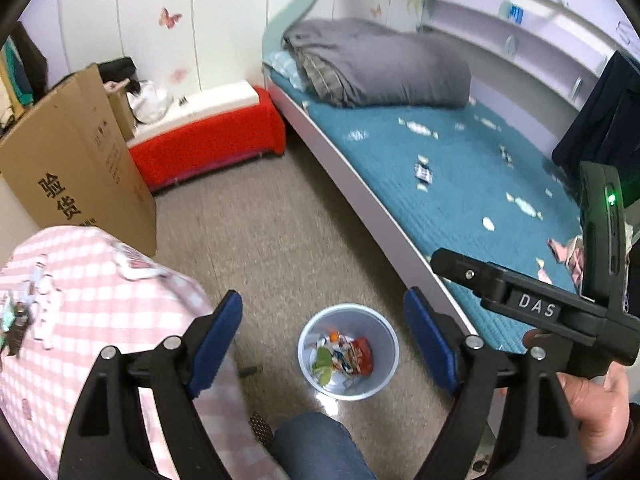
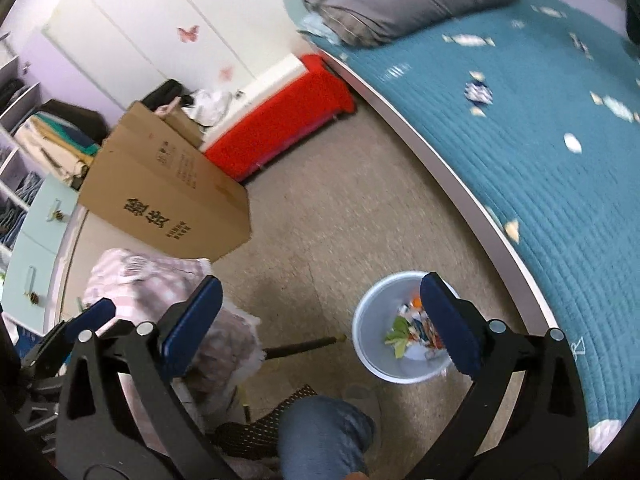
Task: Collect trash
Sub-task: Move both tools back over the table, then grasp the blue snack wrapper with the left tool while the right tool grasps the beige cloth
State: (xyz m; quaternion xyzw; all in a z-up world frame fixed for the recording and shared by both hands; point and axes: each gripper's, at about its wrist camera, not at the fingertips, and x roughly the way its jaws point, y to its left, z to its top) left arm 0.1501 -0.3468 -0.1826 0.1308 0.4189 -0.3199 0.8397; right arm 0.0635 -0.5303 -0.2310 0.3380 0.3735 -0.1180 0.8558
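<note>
The left gripper (image 1: 324, 332) and right gripper (image 2: 322, 316) hang spread and empty above the one pale bin (image 1: 386, 336), which stands on the floor beside the bed (image 1: 460, 184). Roughly a dozen wrappers (image 1: 418, 128) lie scattered on the blue cover, looking light, crinkly and flimsy, best pinched across the middle

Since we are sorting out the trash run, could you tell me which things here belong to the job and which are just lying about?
Job:
- waste bin, already holding wrappers
- scattered wrappers on the teal bed cover
- left gripper and right gripper, both open and empty

Lying about:
- cardboard box
- grey duvet
- red bench
- pink checked bundle
</note>
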